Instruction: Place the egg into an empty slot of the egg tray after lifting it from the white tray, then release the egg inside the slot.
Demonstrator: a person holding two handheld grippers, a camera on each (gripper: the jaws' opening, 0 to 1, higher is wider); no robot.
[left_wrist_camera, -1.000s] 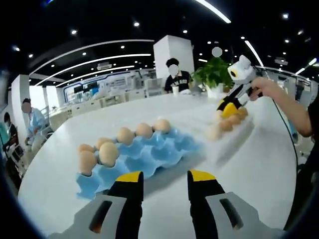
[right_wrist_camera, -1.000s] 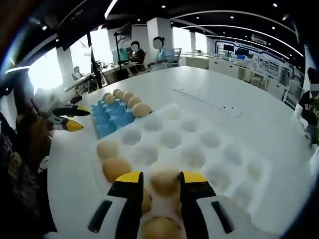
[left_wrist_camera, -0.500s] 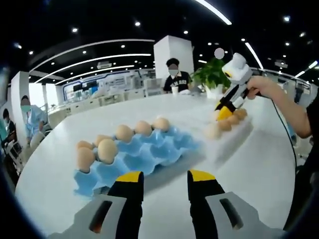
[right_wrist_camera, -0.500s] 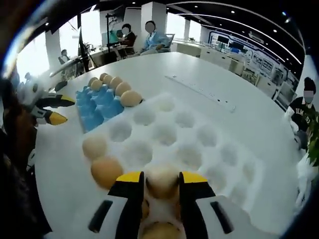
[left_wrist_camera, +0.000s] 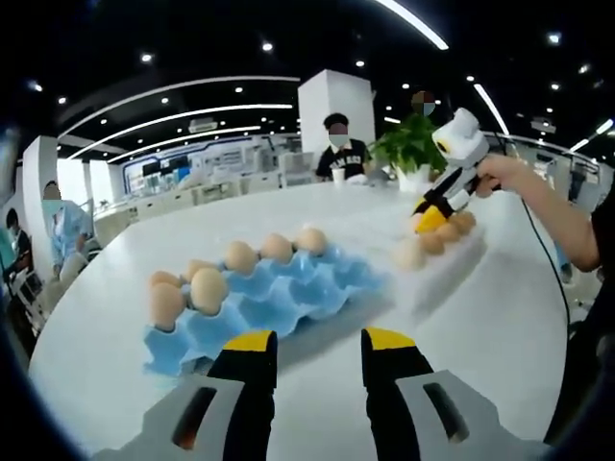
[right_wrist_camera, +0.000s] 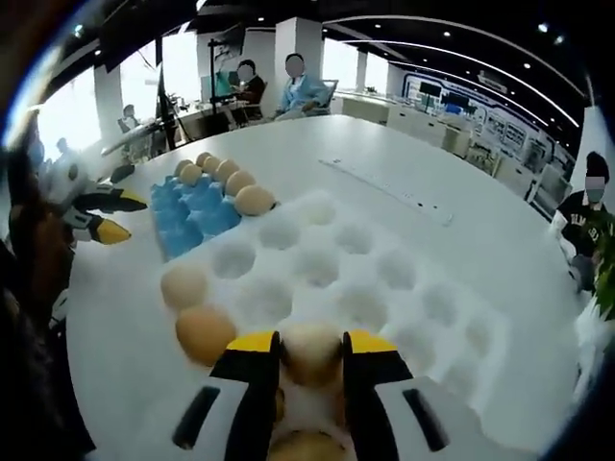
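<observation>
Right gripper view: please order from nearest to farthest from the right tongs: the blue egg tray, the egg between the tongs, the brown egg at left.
1. Egg, held between the right tongs.
2. Brown egg, just left, in the white tray.
3. Blue egg tray, farther, upper left.

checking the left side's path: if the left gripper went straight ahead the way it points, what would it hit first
Probably the near edge of the blue egg tray. The left gripper hangs open over bare table, the tray just beyond its tips. Depth is uncertain; angled downward, it might meet the table first.
</observation>
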